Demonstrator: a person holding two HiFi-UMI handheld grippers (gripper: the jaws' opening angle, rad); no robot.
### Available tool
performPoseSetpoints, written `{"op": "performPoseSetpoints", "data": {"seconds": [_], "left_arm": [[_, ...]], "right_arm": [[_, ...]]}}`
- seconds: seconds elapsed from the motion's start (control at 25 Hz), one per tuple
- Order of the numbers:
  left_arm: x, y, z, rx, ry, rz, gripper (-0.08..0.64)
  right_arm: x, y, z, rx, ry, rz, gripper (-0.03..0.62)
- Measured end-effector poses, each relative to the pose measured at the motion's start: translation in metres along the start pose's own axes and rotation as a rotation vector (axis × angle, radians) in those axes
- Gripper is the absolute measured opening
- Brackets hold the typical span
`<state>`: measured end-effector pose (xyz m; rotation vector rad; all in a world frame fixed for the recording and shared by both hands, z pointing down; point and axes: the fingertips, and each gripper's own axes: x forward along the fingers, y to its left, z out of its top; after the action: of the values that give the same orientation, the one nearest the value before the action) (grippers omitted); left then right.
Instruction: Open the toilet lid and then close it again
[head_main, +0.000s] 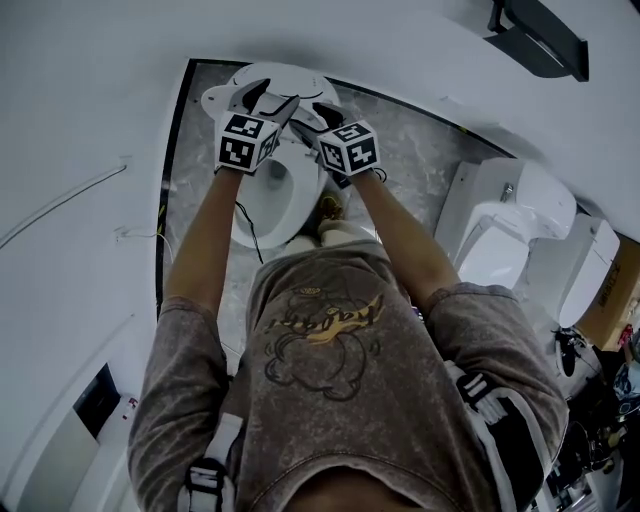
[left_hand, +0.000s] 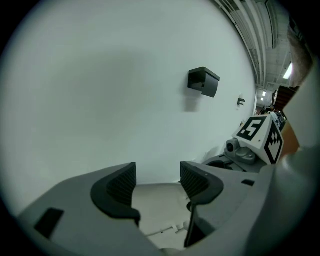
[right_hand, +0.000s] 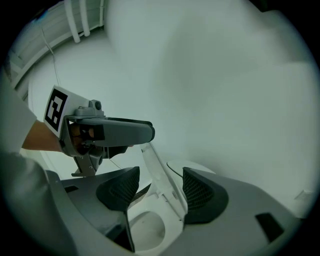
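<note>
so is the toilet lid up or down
Up: the toilet lid stands raised, seen edge-on, with the open bowl showing below it.

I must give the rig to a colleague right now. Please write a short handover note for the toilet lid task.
The left gripper has open jaws, holds nothing and is near the lid's top edge.
The right gripper has open jaws on either side of the toilet lid, pads not pressing.
The lid stands raised and tilted, and the bowl is uncovered.
Left to do: finish opening if needed, then lower the lid shut.
</note>
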<state>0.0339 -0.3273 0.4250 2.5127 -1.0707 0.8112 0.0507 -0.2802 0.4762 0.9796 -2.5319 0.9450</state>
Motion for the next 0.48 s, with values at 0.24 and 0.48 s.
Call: {"op": "performPoseSetpoints", "data": {"seconds": [0.24,0.48], "left_arm": [[-0.004,0.003,-0.001,-0.025,-0.004,0.028,0.268],[-0.024,-0.005,-0.009,-0.045,-0.021,0.021,0.268]], "right_arm": [[0.006,0.009,-0.001,-0.012,0.004,0.039,0.268],[-0.001,0.027,-0.011,-0.026,0.005,0.04,0.268]]}}
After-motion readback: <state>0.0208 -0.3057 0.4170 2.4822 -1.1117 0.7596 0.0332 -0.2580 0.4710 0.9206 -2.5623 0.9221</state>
